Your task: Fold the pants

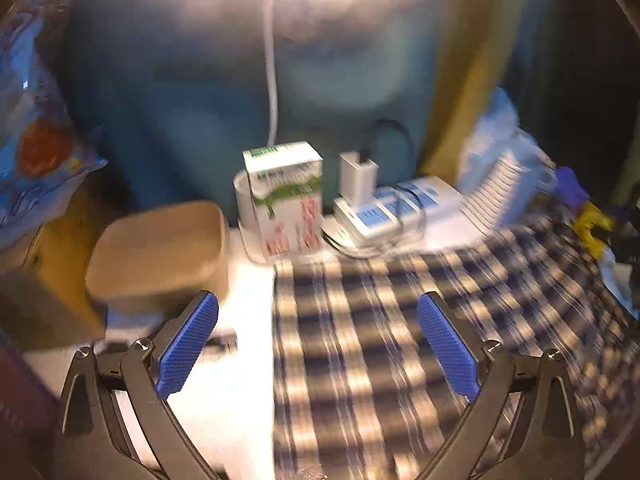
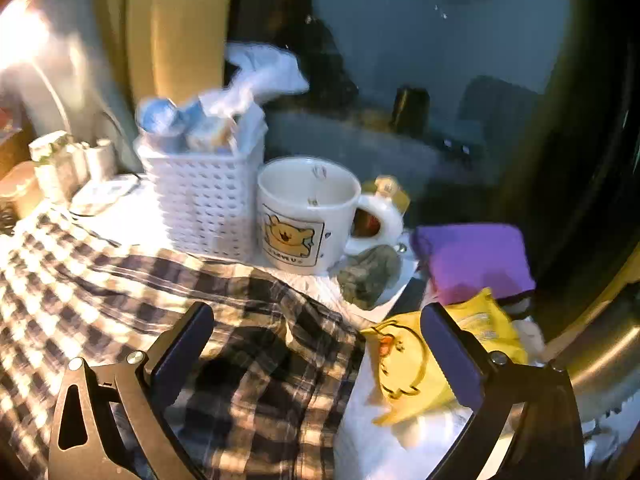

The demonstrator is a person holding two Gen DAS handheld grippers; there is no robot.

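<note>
The plaid pants (image 1: 400, 340) lie spread on a white table (image 1: 240, 360), dark blue and cream checks. In the left wrist view their left edge runs between the fingers of my left gripper (image 1: 318, 304), which is open and empty above it. In the right wrist view the pants (image 2: 160, 280) cover the left and centre, with a rumpled fold near the middle. My right gripper (image 2: 316, 316) is open and empty above the pants' right edge.
Left view: a brown box (image 1: 160, 248), a green and white carton (image 1: 286, 196), a charger (image 1: 358, 178) and stacked white devices (image 1: 384, 216) at the back. Right view: a white basket (image 2: 204, 196), a bear mug (image 2: 304, 216), a purple pouch (image 2: 476, 260), a yellow duck bag (image 2: 416, 360).
</note>
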